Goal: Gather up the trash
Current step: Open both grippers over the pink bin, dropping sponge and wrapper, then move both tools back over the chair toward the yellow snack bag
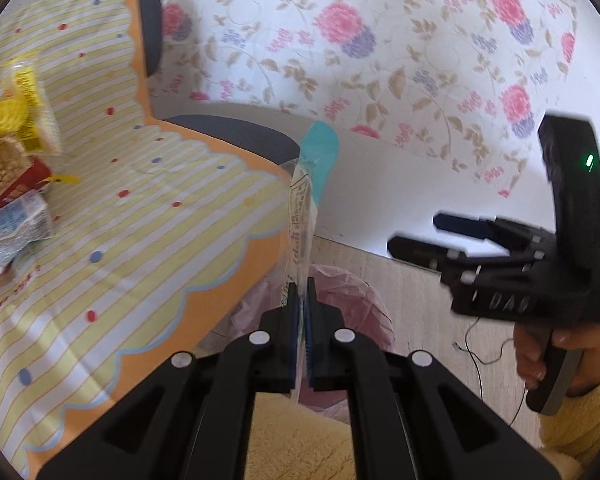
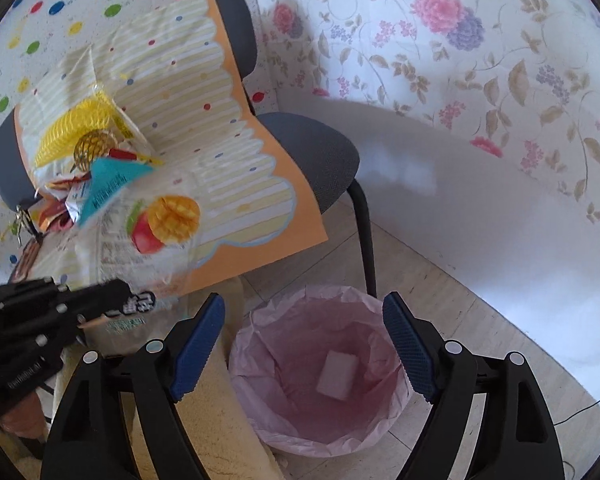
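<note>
Currently we find the left gripper [image 1: 302, 308] closed flat on a clear plastic wrapper [image 1: 306, 196], the blue ribbed pads [image 1: 295, 320] pinching its lower edge. We see the wrapper stand edge-on in the left view, with a teal top and printed text. In the right view the same wrapper [image 2: 156, 220] shows its broad face: crinkled transparent film, a teal corner and a mango picture, hanging from the left gripper [image 2: 140, 300] at the chair's front edge.

We find the right gripper [image 2: 304, 344] wide open with nothing between its jaws; its pads [image 2: 410, 354] are blue with a fine knurled texture. It hangs over the bin [image 2: 260, 380], which shows between its fingers. In the left view the right gripper [image 1: 416, 236] appears at the right, grasped by a hand [image 1: 556, 356] in a fuzzy yellow sleeve [image 1: 580, 420].

We note the bin is round, lined with thin crumpled pink film, and stands on the tiled floor beside the chair leg. A small pale rectangular block [image 2: 336, 376] lies at its bottom.

We record further trash [image 2: 80, 160] heaped on the chair [image 2: 320, 152]: a yellow mesh, a wire ball and printed packets. They rest on a striped yellow sheet [image 2: 204, 120] with a scalloped orange border, draped over the grey padded seat.
</note>
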The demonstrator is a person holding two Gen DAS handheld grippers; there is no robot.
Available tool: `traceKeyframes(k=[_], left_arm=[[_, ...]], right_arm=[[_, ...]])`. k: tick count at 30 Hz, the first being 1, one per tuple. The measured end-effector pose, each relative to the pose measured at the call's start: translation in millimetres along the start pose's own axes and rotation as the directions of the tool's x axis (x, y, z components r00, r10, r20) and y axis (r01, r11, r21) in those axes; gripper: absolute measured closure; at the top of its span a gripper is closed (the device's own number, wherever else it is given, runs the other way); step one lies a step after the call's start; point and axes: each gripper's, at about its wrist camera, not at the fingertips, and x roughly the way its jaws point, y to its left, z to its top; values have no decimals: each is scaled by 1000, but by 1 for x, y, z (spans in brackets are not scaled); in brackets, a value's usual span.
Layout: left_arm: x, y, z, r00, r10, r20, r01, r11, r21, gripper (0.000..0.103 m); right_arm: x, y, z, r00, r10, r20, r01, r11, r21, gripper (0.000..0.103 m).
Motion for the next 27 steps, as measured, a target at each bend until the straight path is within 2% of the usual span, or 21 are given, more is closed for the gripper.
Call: traceKeyframes(k=[5,7,9,12,13,14,18,24,27], left_arm=[[26,-14,-1,997,-66,-47,68,997,33,102],[34,-18,-1,997,-64,-51,67,997,45,102],[40,-21,-1,996,-64,-57,67,996,53,98],[46,-20,1,997,-58,-60,60,997,44,86],[48,-19,1,997,-49,-61,51,998,38,76],[49,-17,1,997,-43,-61,45,998,32,73],[46,-7,-2,998,-14,-61,14,1000,5,73],[21,14,-7,994,103,-36,-104,994,-28,73],[4,25,-9,991,134,-20,-134,990,-52,73]], right_arm=[[-16,-13,4,996,-59,61,59,998,14,22],[-20,-18,4,995,-71,69,70,997,15,22],[-22,-22,5,994,-80,72,79,997,18,22],[-23,-27,4,994,-82,72,81,996,25,22],[-24,-27,4,994,-83,72,81,996,26,22],[-24,-28,4,994,-82,72,81,996,28,22],[-24,-26,2,994,-78,74,76,997,24,22],[-22,-20,4,997,-7,76,3,998,60,22],[-21,-12,7,997,-13,72,8,997,73,22]])
